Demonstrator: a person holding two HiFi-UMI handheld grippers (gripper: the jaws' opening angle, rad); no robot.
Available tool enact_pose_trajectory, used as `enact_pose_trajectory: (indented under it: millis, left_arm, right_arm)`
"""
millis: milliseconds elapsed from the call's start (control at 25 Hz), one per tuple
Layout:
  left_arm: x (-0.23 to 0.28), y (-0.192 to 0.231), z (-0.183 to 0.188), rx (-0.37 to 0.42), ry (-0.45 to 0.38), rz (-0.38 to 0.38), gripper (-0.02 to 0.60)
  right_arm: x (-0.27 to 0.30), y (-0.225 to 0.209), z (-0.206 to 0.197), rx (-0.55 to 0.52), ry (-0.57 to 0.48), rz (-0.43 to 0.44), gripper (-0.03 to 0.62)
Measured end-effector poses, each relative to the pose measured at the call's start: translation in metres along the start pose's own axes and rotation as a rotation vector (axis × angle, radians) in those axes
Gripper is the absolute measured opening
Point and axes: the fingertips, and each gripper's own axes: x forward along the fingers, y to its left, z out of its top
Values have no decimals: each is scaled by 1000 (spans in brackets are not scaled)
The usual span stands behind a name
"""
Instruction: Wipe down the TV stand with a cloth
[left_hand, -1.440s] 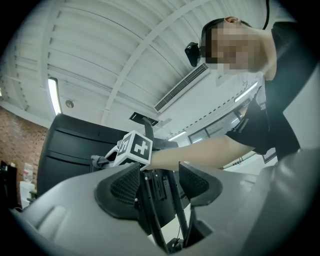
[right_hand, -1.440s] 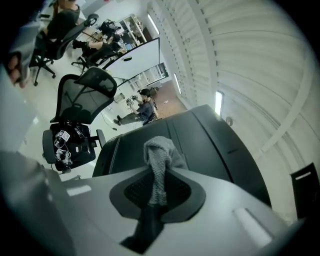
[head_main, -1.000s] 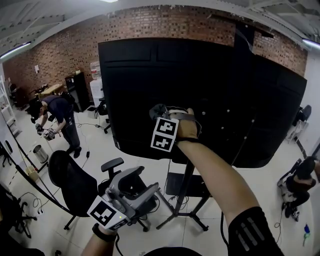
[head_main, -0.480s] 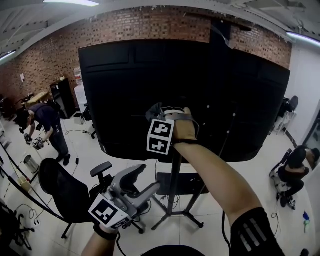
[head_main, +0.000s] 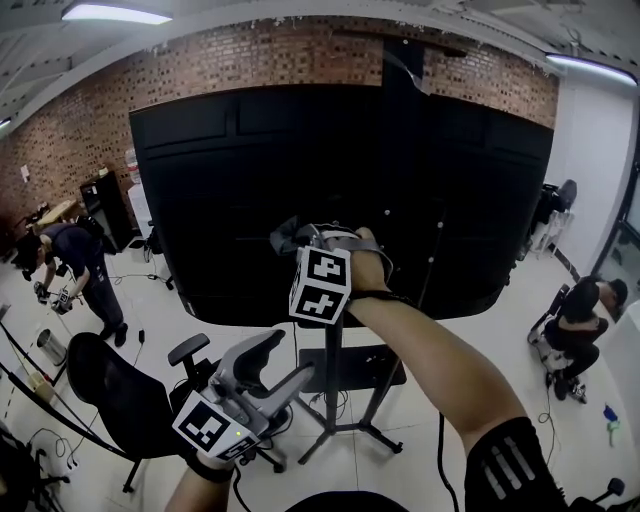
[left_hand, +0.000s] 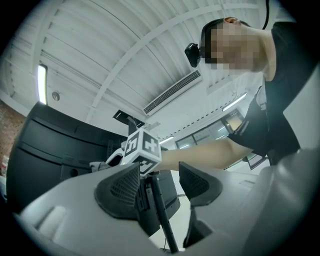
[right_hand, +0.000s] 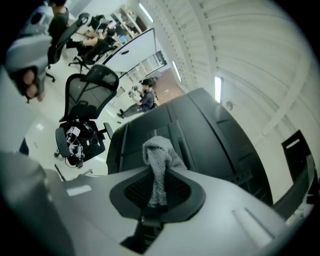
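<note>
1. Two grippers are in your hands. Your right gripper (head_main: 303, 240) is up at the big black panel (head_main: 220, 180), and your left gripper (head_main: 272, 368) hangs low, near the office chair (head_main: 115, 395).
2. Your right fingers are clamped on the grey cloth (right_hand: 159, 160). A strip of it runs down between them, and the bunched end sticks out past the tips.
3. In the head view the cloth (head_main: 285, 238) sits at the lower middle of the panel. You cannot tell whether it touches the surface or is just off it.
4. The TV stand (head_main: 338, 385), with its pole and splayed legs, is directly below your right gripper and apart from the cloth.
5. Your left fingers stand wide apart and hold nothing. In the left gripper view the stand's pole shows through the gap, well beyond them.
</note>
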Motion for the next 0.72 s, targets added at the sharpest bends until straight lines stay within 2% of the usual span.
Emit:
enact_pose_trajectory:
  millis: [120, 320, 480, 720]
  left_arm:
    - [6, 1, -2, 2, -2, -6, 267]
    - [28, -12, -10, -8, 4, -48, 267]
    - [48, -26, -15, -14, 7, -80, 267]
    - [80, -50, -21, -15, 13, -112, 267]
  right_arm:
    - [-37, -7, -5, 77, -92, -35, 33]
    - [-92, -21, -50, 146, -135, -119, 32]
    - [-125, -35, -105, 182, -107, -190, 32]
    - [-156, -48, -193, 239, -26, -245, 33]
